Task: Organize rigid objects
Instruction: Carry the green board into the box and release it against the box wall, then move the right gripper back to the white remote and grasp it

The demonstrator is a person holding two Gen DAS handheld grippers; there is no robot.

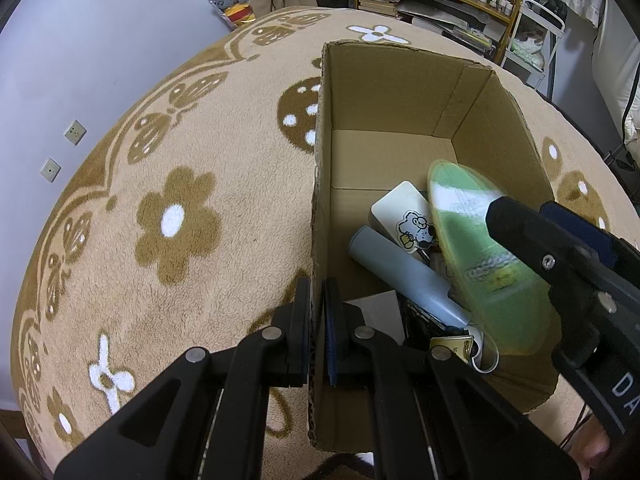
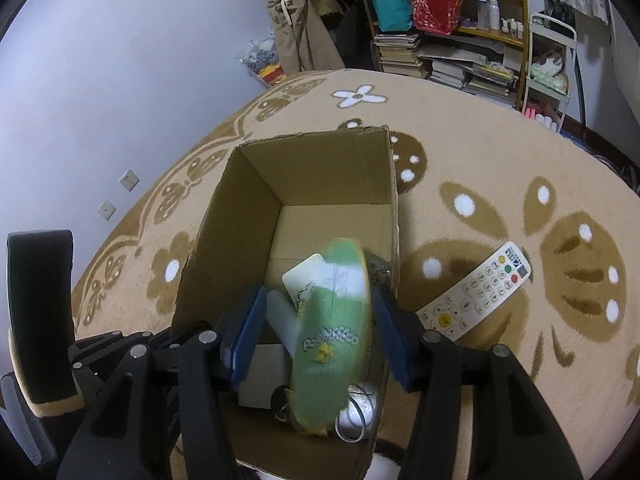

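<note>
While the left claw (image 1: pixel 318 322) pinches the near-left wall of the cardboard box (image 1: pixel 400 92), one finger outside and one inside, its jaws stand narrow, clamped on that wall at the lower middle of the left wrist view. Left of the box in that view spreads the tan flowered rug (image 1: pixel 176 216), with two wall sockets (image 1: pixel 75 132) on the pale wall at the far left edge. Inside the box, toward its lower right, lie a white case with a cartoon dog sticker (image 1: pixel 402 210), a grey-blue tube (image 1: pixel 404 276) slanting below it, and a brass padlock (image 1: pixel 452 346) near the bottom. Further right, a green oval object (image 1: pixel 480 256), blurred, slants over these things.

In the right wrist view the same box (image 2: pixel 260 184) sits at centre, and the right claw (image 2: pixel 318 344) hangs over its near end with its blue pads (image 2: pixel 250 332) standing moderately apart on either side of the blurred green object (image 2: pixel 332 340); I cannot tell whether the pads touch it. Right of the box, a white remote control (image 2: pixel 476 292) lies on the rug (image 2: pixel 520 160), close beside the box's right wall. Cluttered shelves (image 2: pixel 460 40) fill the upper right.
</note>
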